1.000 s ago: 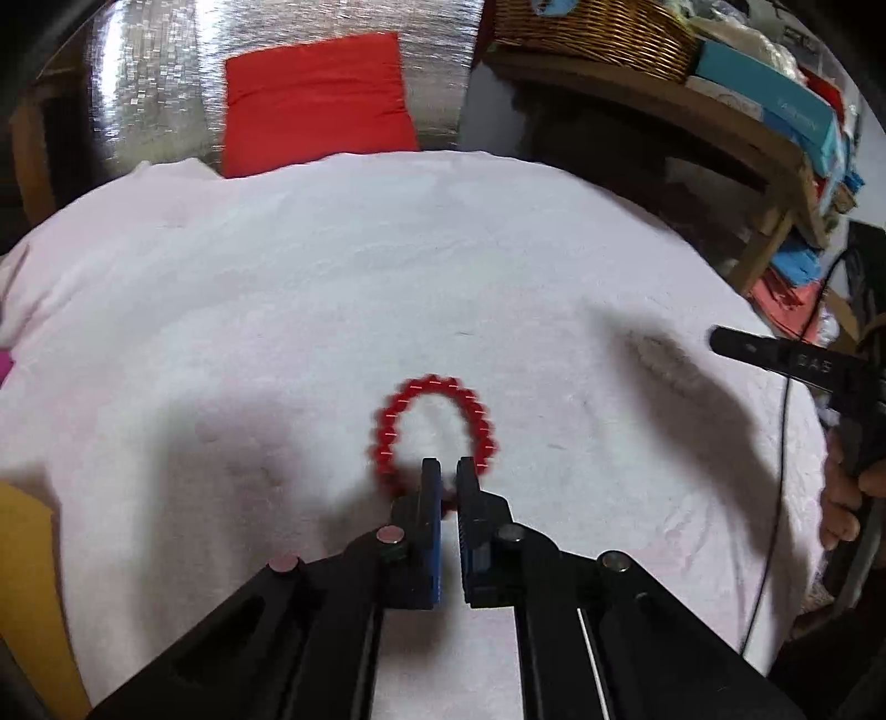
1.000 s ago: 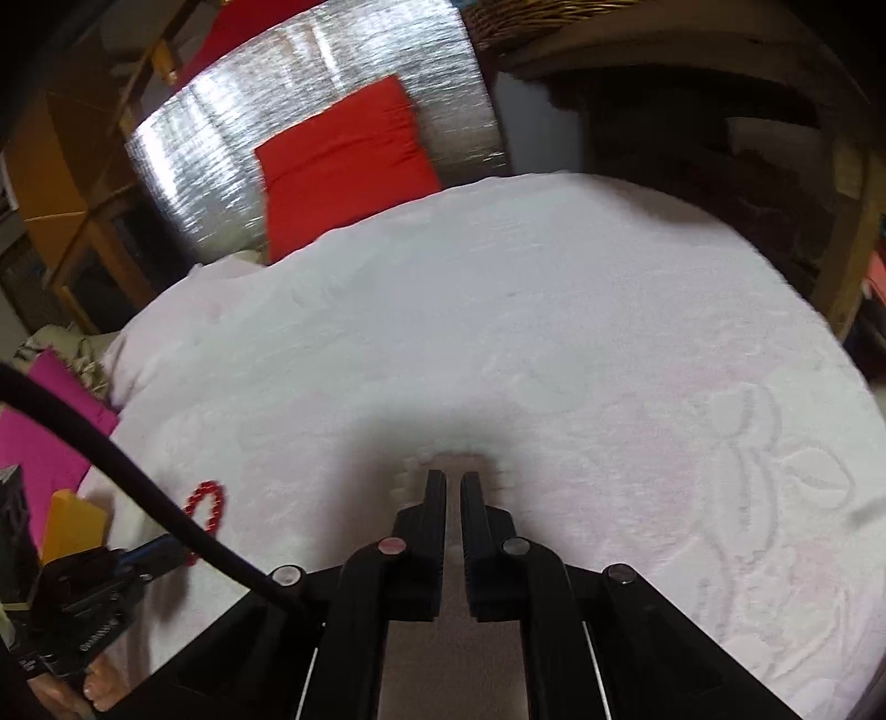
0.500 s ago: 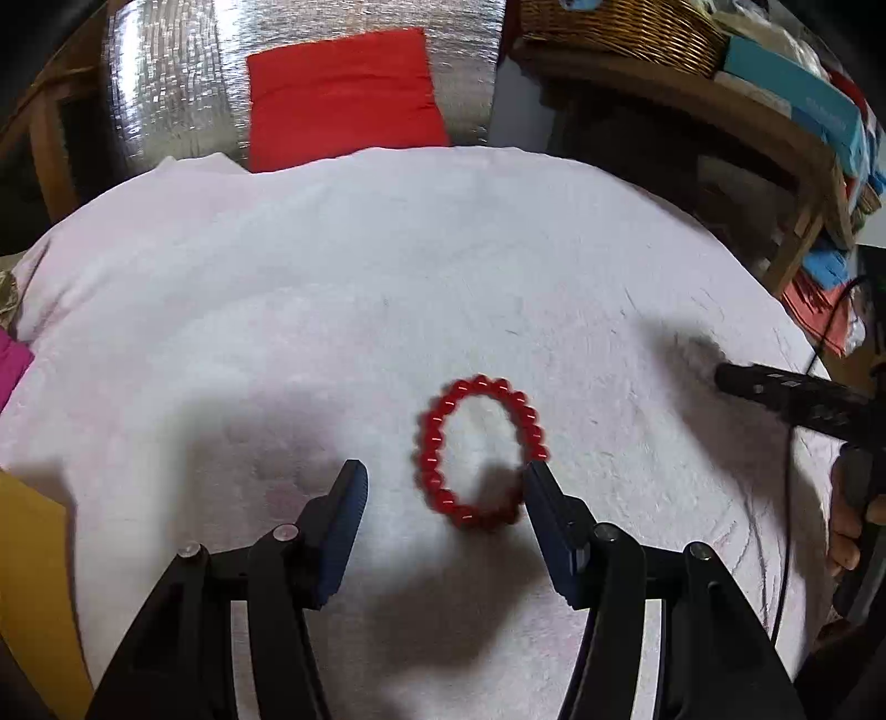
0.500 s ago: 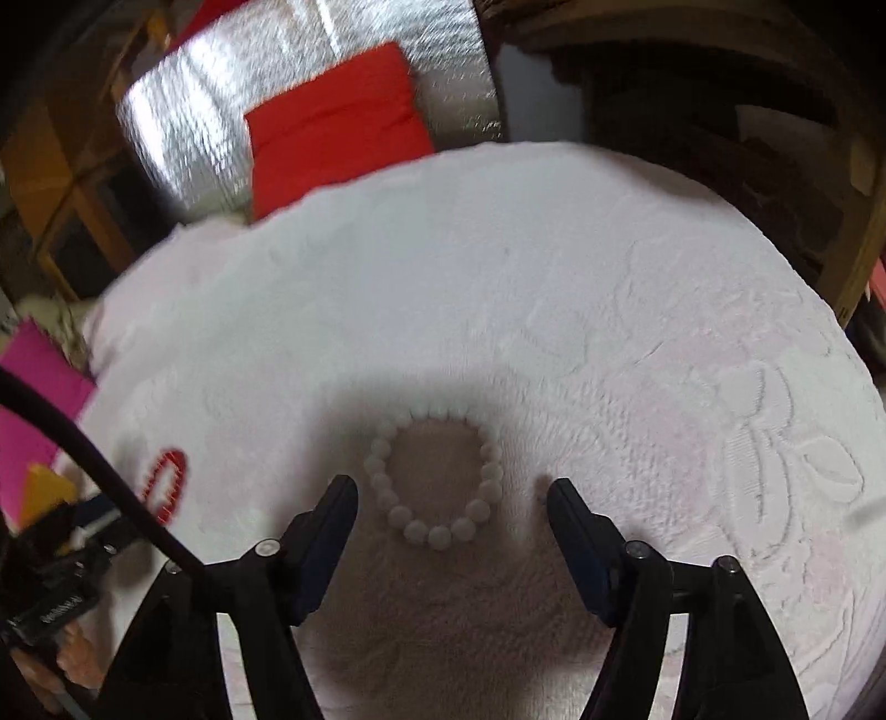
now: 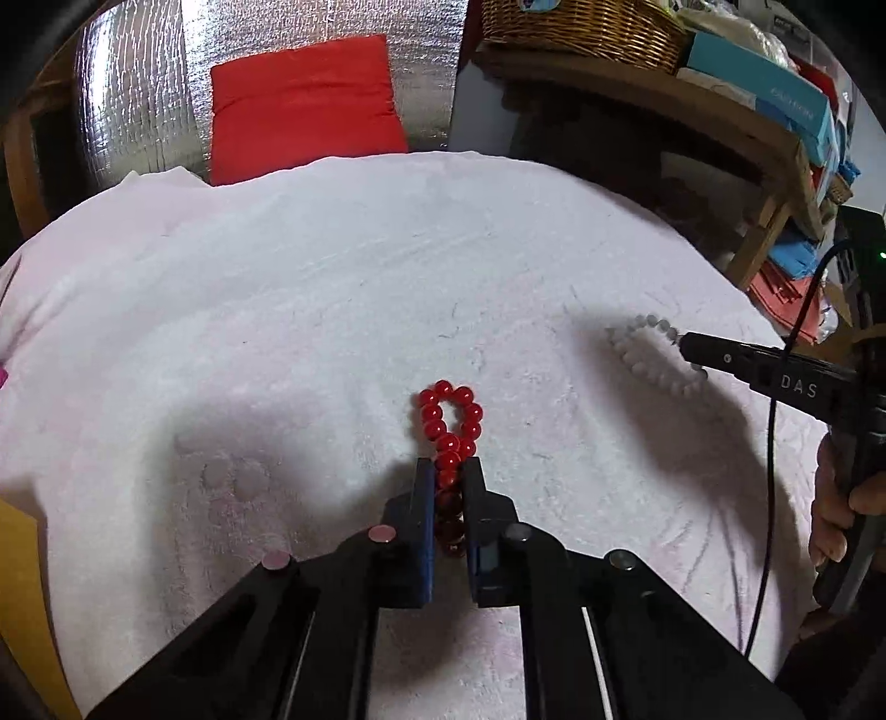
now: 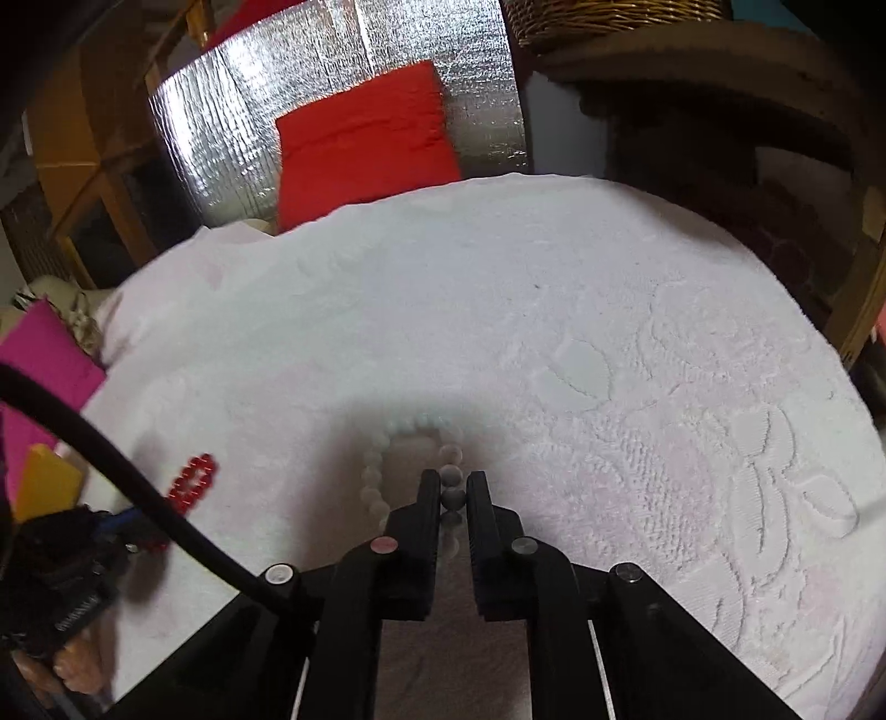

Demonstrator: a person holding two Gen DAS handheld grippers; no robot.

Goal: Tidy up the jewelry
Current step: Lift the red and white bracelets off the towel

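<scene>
A red bead bracelet (image 5: 461,394) lies on the pale towel (image 5: 332,304), squeezed into a narrow loop. My left gripper (image 5: 447,465) is closing, and its pads press the near part of that loop. In the right wrist view, my right gripper (image 6: 449,477) is closing too, with its pads on one side of a white bead bracelet (image 6: 371,476). The rest of that white loop curves out to the left on the towel (image 6: 554,277). The red bracelet (image 6: 194,479) shows again at the lower left of the right wrist view. In the left wrist view, the white bracelet (image 5: 628,354) sits at my right gripper (image 5: 686,346).
A red cushion (image 5: 304,105) leans on silver foil behind the towel. A wicker basket (image 5: 581,22) and boxes sit on a wooden shelf at the right. A yellow sheet (image 5: 22,581) and a pink card (image 6: 39,360) lie left. A hand (image 5: 836,509) holds the right gripper.
Both grippers went from shut to wide open over their bracelets, then shut on them. The red bracelet is now pinched into a narrow loop, and the white one is gripped by one side.
</scene>
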